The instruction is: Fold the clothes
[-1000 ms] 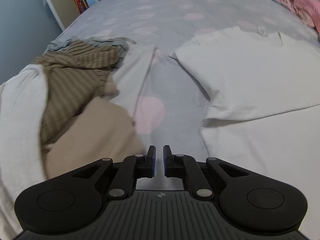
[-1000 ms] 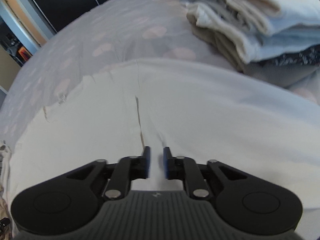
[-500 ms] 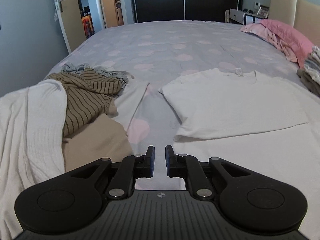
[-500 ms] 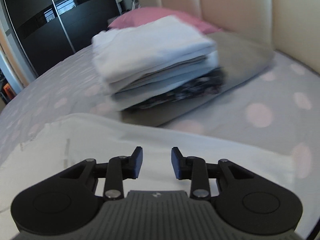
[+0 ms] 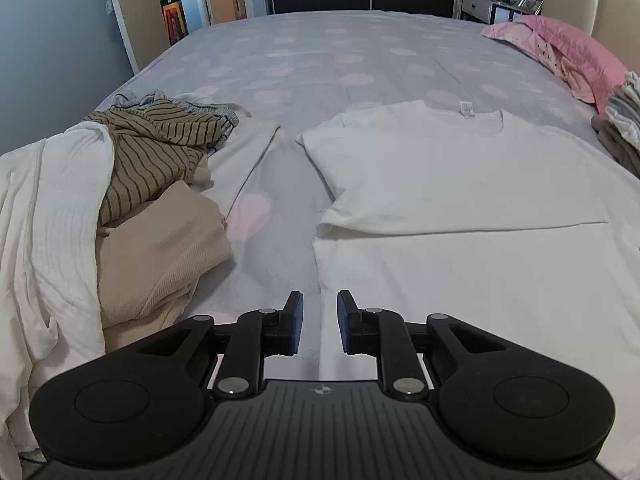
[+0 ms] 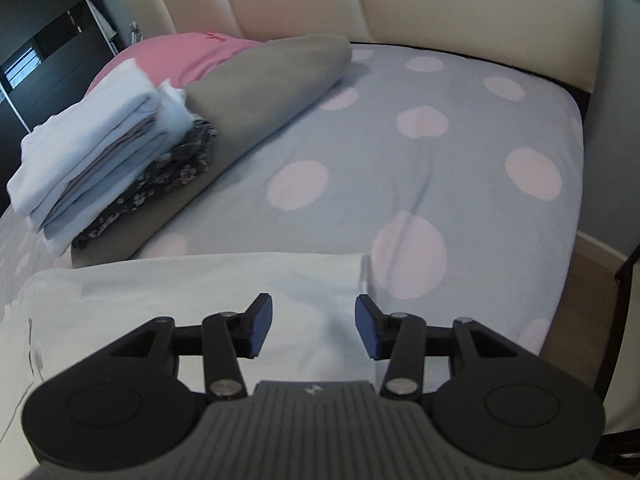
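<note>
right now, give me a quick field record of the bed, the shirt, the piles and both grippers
surface: bed, grey sheet with pink dots
white t-shirt: laid flat, upper part folded down
unfolded pile: left of shirt, striped and beige pieces
folded stack: beside grey pillow
left gripper: opening, nothing between jaws
right gripper: opening, over shirt edge, nothing gripped

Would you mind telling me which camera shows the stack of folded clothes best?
The right wrist view: the stack sits whole at left, layers visible, leaning on a grey pillow, though slightly blurred. The left wrist view catches only its edge at the right border.
</note>
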### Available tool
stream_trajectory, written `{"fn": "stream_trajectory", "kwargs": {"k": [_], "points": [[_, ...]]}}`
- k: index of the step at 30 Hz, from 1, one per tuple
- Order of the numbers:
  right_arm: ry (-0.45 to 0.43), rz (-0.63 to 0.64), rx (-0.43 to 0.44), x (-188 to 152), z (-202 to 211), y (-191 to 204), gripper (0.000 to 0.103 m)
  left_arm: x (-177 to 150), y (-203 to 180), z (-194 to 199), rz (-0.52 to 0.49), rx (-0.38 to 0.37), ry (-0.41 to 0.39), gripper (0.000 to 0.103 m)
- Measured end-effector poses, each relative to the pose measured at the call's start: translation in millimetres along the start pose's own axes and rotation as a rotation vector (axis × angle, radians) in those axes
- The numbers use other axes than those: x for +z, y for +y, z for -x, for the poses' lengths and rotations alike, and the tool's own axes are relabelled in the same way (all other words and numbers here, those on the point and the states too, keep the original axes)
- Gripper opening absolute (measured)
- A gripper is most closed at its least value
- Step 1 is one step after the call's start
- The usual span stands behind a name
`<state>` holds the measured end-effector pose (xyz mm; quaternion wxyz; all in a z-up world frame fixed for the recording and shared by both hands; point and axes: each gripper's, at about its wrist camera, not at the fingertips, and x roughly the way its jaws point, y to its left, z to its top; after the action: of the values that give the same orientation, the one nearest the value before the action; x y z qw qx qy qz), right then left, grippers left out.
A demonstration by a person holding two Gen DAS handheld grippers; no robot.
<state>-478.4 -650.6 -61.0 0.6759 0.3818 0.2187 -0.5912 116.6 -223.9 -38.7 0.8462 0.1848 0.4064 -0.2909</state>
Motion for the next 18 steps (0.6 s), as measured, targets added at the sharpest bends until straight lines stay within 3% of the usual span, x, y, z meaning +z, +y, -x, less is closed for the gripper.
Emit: {"fn": "stream_trajectory", "kwargs": {"k": [8, 13, 17, 18], "points": [[0.054, -0.013, -0.045, -4.2, -24.7, -14.5, 0.052, -2.3, -3.9, -13.6, 0.025, 0.005, 0.045, 0.017], [0.082, -0.008, -0.05, -8.5, -42.6, -14.6, 0.05, -6.0, -10.6, -18.7, -0.013, 0.022, 0.058, 0.017], [0.093, 0.02, -0.075, -12.7, -52.7, -5.4, 0.031, -7.3, -12.6, -19.9, -0.026, 0.024, 0.062, 0.017], [0.09, 0.038, -0.084, -12.6, -52.7, -0.9, 0.019, -7.3, -12.9, -20.1, -0.028, 0.023, 0.063, 0.017]]}}
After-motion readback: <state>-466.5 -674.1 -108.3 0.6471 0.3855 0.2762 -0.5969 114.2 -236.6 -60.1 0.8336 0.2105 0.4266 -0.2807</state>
